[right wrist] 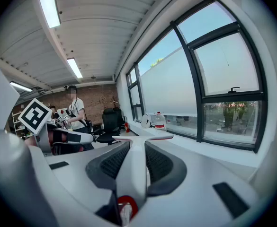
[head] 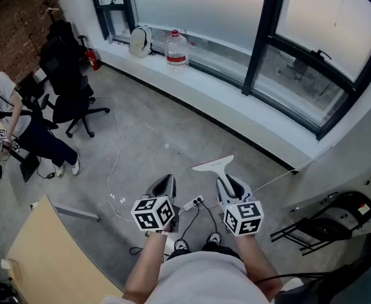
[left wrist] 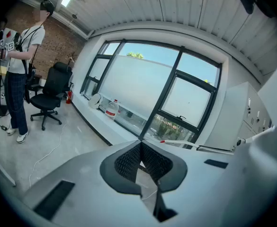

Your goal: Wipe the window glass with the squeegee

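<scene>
two grippers hang low at 6 o'clock in the head view, above the grey floor (head: 172, 125). the right gripper (head: 231, 185) is clamped on the handle of the white squeegee (head: 214, 164), whose blade points toward the window glass (head: 191, 5) at 12 o'clock, well apart from it. the left gripper (head: 165, 182) has its jaws pressed together on nothing. a water jug (head: 177, 47) and a white bag (head: 140, 41) stand on the sill (head: 223, 90). black office chairs (head: 71, 100) and a person (head: 7, 116) are at 9 o'clock, a wooden table (head: 52, 252) at 7 o'clock. a white cable (head: 117, 151) trails across the floor.
</scene>
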Available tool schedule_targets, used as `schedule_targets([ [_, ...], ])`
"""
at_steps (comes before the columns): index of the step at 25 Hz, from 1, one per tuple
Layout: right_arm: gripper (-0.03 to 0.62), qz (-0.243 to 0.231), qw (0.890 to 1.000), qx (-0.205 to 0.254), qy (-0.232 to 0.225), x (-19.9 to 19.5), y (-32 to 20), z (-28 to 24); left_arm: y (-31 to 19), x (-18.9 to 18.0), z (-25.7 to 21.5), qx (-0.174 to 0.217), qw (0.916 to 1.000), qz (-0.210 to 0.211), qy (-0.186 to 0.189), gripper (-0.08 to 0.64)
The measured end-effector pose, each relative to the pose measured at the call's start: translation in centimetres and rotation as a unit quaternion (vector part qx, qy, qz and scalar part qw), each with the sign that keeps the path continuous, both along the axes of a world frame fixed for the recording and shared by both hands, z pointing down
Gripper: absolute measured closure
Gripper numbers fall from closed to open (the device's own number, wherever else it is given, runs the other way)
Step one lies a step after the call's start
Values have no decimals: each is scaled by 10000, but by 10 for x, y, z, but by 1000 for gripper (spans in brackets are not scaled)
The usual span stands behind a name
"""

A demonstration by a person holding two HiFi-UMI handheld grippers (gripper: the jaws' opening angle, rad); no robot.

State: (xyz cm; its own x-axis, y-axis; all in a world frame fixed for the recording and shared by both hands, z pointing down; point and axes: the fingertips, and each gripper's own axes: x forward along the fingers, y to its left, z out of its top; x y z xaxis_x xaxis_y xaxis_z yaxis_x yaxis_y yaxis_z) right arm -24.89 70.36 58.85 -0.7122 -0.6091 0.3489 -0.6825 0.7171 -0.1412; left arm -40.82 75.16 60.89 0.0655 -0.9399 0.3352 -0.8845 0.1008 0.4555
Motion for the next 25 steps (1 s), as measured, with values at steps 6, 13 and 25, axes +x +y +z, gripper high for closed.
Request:
schedule_targets([
  [6,505,69,10000,-19,3,9,-4,-1,-7,9,-3,21,10000,63,-4,560],
  [13,505,108,9999,-16,21,9,-4,-1,-11,13,-4,31,9999,162,13,560],
  [25,505,299,9995,54,21,25,-10,-6,-22,34,-4,36,9991,419,6,560],
])
